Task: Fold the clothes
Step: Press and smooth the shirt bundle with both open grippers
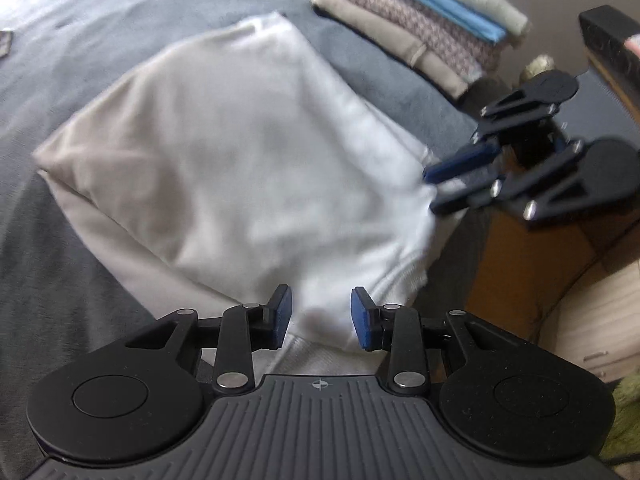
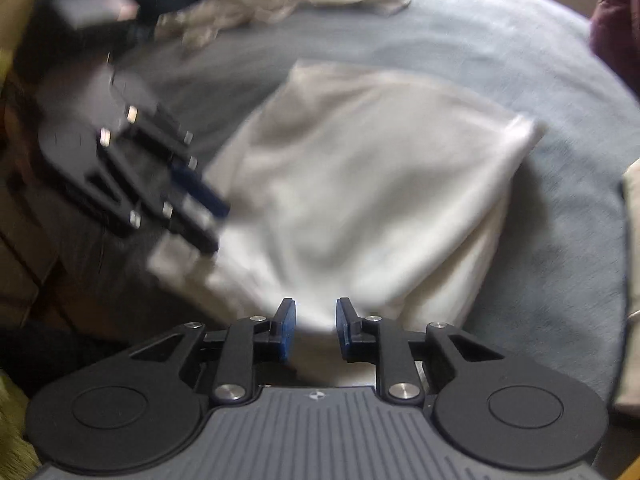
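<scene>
A white garment lies folded over on the grey bed cover, its near edge lifted. My left gripper is shut on a bunch of that near edge, the cloth pinched between the blue pads. To the right, my right gripper pinches another corner of the same edge. In the right wrist view the white garment spreads ahead. There my right gripper is narrowed onto a wad of it, and my left gripper is blurred at the left, holding the hem.
A stack of folded clothes sits at the far right of the bed. A crumpled beige garment lies at the far side of the bed cover. Wooden furniture stands beside the bed edge.
</scene>
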`<act>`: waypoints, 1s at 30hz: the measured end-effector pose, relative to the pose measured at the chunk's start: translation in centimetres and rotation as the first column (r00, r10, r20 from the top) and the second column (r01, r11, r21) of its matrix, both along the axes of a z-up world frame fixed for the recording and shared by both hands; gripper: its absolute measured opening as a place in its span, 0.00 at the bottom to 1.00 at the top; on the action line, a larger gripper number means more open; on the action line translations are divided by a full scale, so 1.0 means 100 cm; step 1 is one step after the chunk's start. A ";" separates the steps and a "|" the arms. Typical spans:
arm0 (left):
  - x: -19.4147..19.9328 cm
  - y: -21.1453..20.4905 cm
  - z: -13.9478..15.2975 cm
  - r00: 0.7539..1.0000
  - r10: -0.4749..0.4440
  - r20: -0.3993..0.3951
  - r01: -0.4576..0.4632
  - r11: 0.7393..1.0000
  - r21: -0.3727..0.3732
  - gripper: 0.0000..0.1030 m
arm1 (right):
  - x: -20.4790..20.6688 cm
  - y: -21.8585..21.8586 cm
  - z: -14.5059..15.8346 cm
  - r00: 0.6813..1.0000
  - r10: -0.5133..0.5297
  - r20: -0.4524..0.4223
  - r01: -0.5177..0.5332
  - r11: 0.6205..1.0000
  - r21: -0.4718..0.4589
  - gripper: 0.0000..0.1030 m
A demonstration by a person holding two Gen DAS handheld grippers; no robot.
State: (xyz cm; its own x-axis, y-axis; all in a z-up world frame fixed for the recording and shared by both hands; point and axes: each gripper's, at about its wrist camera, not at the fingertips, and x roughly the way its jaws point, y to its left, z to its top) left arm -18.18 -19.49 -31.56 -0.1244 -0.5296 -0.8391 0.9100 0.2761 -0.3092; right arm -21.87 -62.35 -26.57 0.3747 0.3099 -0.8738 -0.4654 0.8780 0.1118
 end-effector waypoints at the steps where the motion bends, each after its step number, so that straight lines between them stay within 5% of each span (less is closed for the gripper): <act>1: 0.002 -0.001 -0.001 1.000 0.012 -0.009 -0.012 1.000 -0.003 0.32 | 0.003 -0.004 0.006 0.999 -0.032 0.012 0.032 0.999 0.013 0.22; 4: 0.001 -0.007 -0.015 1.000 0.019 -0.024 -0.018 0.999 0.028 0.32 | 0.015 -0.020 -0.006 0.981 -0.190 -0.037 0.191 0.981 0.041 0.23; 8: -0.004 -0.006 -0.023 1.000 0.016 -0.011 -0.016 0.999 0.035 0.32 | 0.011 -0.039 -0.038 0.903 -0.340 -0.262 0.382 0.915 0.131 0.26; 12: -0.001 -0.006 -0.022 0.999 0.022 -0.025 -0.021 0.999 0.038 0.32 | 0.001 -0.039 -0.025 0.907 -0.338 -0.251 0.375 0.919 0.119 0.26; 18: 0.000 -0.004 -0.019 1.000 0.012 -0.027 -0.011 0.999 0.051 0.32 | 0.005 -0.052 -0.027 0.863 -0.411 -0.293 0.467 0.871 0.152 0.25; 20: 0.002 -0.001 -0.012 0.999 0.026 -0.032 -0.024 0.999 0.048 0.32 | 0.001 -0.054 -0.019 0.863 -0.416 -0.287 0.467 0.874 0.134 0.23; 24: 0.012 0.003 0.002 0.997 0.076 -0.008 -0.076 0.997 0.008 0.32 | 0.009 -0.042 0.010 0.911 -0.379 -0.162 0.405 0.895 0.187 0.23; 29: 0.025 -0.003 -0.021 0.989 0.147 -0.008 -0.147 0.988 0.047 0.32 | 0.009 -0.037 0.000 0.927 -0.338 -0.161 0.361 0.922 0.138 0.23; 30: 0.027 0.000 -0.028 0.987 0.158 -0.012 -0.156 0.986 0.064 0.31 | 0.009 -0.036 -0.002 0.930 -0.330 -0.161 0.352 0.927 0.128 0.16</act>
